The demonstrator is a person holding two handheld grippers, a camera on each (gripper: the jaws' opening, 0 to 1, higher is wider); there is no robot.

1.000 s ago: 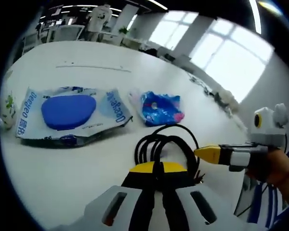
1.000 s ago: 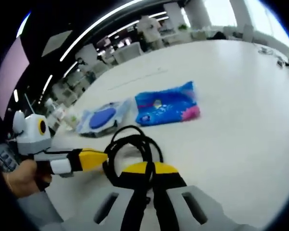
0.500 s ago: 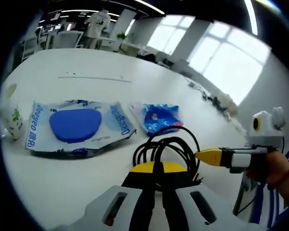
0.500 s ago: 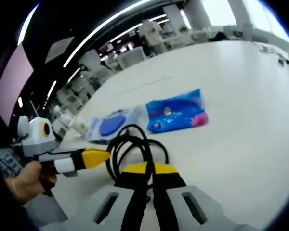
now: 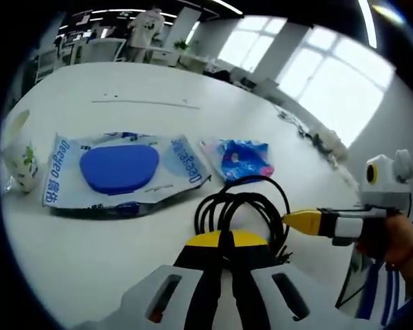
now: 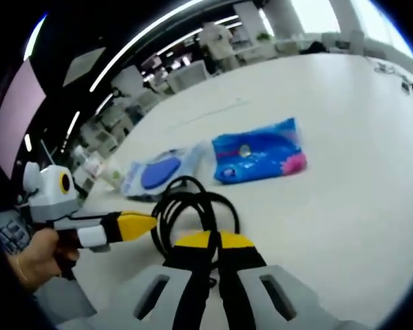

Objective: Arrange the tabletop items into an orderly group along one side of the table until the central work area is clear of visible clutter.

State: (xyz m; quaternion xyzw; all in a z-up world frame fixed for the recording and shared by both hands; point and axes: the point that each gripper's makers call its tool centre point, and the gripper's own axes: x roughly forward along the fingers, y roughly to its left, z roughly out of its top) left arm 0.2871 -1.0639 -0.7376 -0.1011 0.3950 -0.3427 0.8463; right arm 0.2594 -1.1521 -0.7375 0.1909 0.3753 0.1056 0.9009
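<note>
Two grippers meet at one coil of black cable (image 5: 242, 210) on the white counter (image 5: 124, 89). In the left gripper view the left gripper (image 5: 225, 240) has its yellow-tipped jaws pressed together with the near loops of the cable pinched between them; the right gripper (image 5: 310, 221) comes in from the right, held by a hand (image 5: 392, 240), its yellow tip just beside the coil's right side. From there I cannot tell how its jaws stand. The right gripper view settles it: there the right gripper (image 6: 217, 240) has its jaws closed on the cable (image 6: 193, 210), and the left gripper (image 6: 134, 225) enters from the left with a hand (image 6: 38, 251) behind it.

Beyond the coil lie a wide wipes pack (image 5: 120, 172) with a blue oval lid and, to its right, a smaller blue pouch (image 5: 244, 158) with pink corners. The two are near each other but apart. In the right gripper view the pouch (image 6: 258, 152) looks larger and nearer than the wipes pack (image 6: 158, 173), and its full length shows. The left gripper view adds a pale crumpled packet (image 5: 20, 155) with green print standing near the counter's left edge, just left of the wipes pack. It also shows bright windows (image 5: 316, 82) beyond the counter's far edge, and a thin line (image 5: 144, 103) across the far part of the counter. The right gripper view instead shows ceiling light strips (image 6: 144, 41) and office furniture
</note>
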